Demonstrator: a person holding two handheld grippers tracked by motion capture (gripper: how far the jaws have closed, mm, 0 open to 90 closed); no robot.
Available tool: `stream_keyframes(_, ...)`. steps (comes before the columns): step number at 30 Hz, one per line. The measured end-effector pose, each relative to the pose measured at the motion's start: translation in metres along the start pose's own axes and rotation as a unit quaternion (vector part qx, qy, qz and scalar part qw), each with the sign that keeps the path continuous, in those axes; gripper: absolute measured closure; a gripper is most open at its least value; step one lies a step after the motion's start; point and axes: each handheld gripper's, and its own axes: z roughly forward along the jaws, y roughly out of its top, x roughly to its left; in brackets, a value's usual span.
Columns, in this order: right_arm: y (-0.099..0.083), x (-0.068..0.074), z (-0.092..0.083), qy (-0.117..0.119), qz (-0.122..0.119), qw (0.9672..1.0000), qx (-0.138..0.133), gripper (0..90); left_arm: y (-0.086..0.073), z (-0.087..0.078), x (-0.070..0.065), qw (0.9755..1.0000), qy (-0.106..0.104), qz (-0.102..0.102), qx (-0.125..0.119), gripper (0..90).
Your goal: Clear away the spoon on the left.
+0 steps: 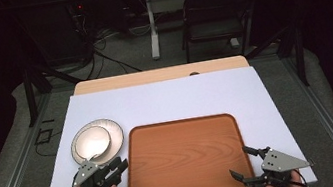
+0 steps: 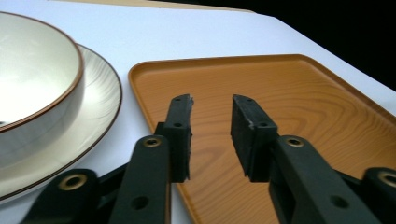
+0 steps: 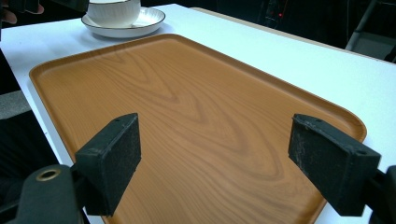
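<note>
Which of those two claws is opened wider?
The right claw, by the wooden tray's near right corner; its jaws gape wide. The left claw, near the bowl, has a narrow gap.

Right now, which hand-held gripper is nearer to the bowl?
Left. The left hand-held gripper sits just below the bowl and its plate; the right hand-held gripper is across the tray.

A white bowl [image 1: 92,142] with a thin brown rim sits upright on a white plate [image 1: 114,132]; both rest on the white table, just left of the brown wooden tray [image 1: 185,157], which lies flat.
</note>
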Motion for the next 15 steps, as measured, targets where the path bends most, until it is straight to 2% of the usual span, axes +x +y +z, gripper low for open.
stream_keyframes(1, 0.000, 0.000, 0.000, 0.000, 0.000, 1.0000, 0.000, 16.5, 0.001, -0.003, 0.002, 1.0000, 0.009, -0.004, 0.003, 74.7)
stream_keyframes(2, 0.000, 0.000, 0.000, 0.000, 0.000, 1.0000, 0.000, 16.5, 0.001, -0.003, 0.002, 1.0000, 0.009, -0.004, 0.003, 76.6)
stream_keyframes(5, 0.000, 0.000, 0.000, 0.000, 0.000, 1.0000, 0.000, 16.5, 0.002, -0.007, 0.004, 0.9996, 0.024, -0.011, 0.006, 79.2)
stream_keyframes(9, 0.000, 0.000, 0.000, 0.000, 0.000, 1.0000, -0.001, 16.5, 0.004, -0.014, 0.007, 0.9983, 0.057, -0.010, 0.009, 87.3)
stream_keyframes(10, 0.000, 0.000, 0.000, 0.000, 0.000, 1.0000, -0.001, 16.5, 0.004, -0.014, 0.007, 0.9983, 0.057, -0.010, 0.009, 88.7)
stream_keyframes(15, 0.000, 0.000, 0.000, 0.000, 0.000, 1.0000, -0.001, 16.4, 0.005, -0.019, 0.012, 0.9966, 0.080, -0.013, 0.009, 90.0)
